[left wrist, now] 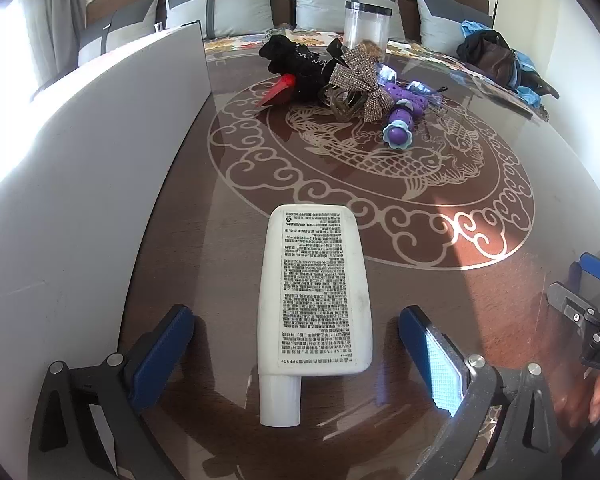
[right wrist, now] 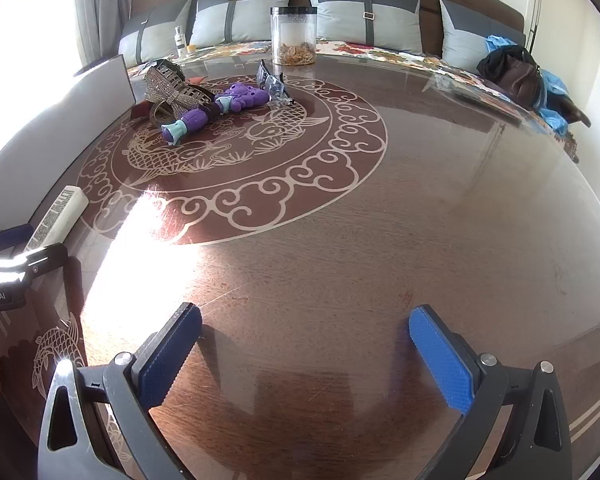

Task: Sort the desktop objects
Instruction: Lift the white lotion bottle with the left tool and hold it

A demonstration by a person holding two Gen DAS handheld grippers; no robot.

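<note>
A white sunscreen bottle (left wrist: 314, 292) lies flat on the glass-topped table, cap toward me and printed label up. My left gripper (left wrist: 296, 354) is open around it, and neither blue pad touches it. The bottle (right wrist: 58, 216) also shows at the left edge of the right wrist view. My right gripper (right wrist: 306, 354) is open over bare table with nothing between its fingers. Farther back lies a pile: a black fabric item (left wrist: 296, 64), a red piece (left wrist: 278, 90), a glittery bow hair clip (left wrist: 358, 80) and a purple toy (left wrist: 400, 118).
A white board (left wrist: 88, 168) stands along the table's left side. A clear jar with a black lid (right wrist: 294, 36) stands at the far edge. Beyond the table are cushions, and a dark bag (right wrist: 516, 74) lies at the right.
</note>
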